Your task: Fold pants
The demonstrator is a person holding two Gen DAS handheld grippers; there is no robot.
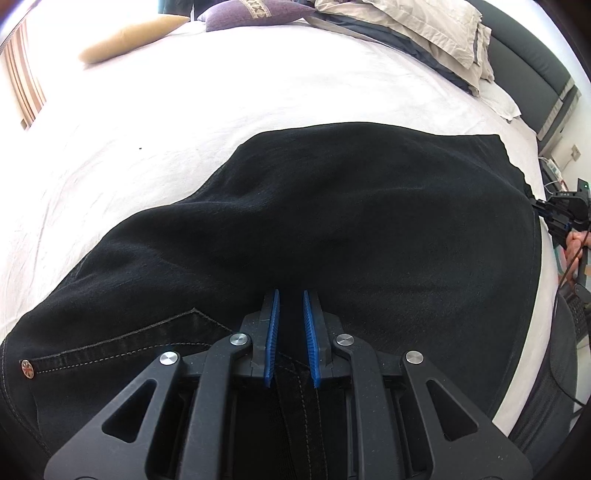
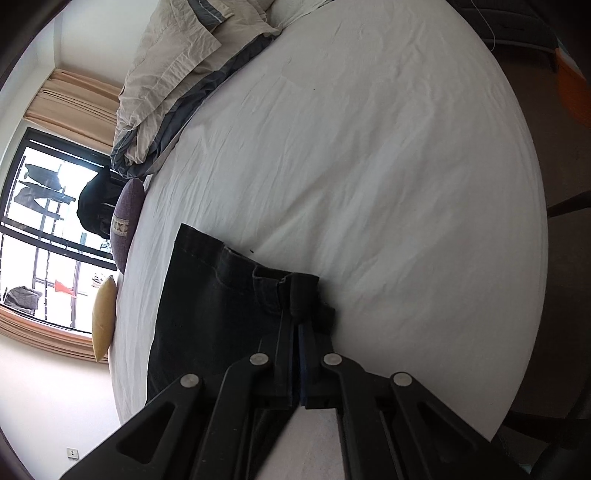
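Observation:
Black jeans lie spread on the white bed sheet. My left gripper sits over the jeans near a stitched seam and a pocket with a rivet; its blue pads stand a small gap apart with fabric running between them, not pinched tight. My right gripper is shut on a corner of the jeans at the waistband end, near the bed's edge. The right gripper also shows in the left wrist view at the far right edge of the jeans.
A crumpled beige and grey duvet lies at the head of the bed, with a purple cushion and a yellow cushion at the far side. A window stands beyond the bed. The bed edge runs close to the right gripper.

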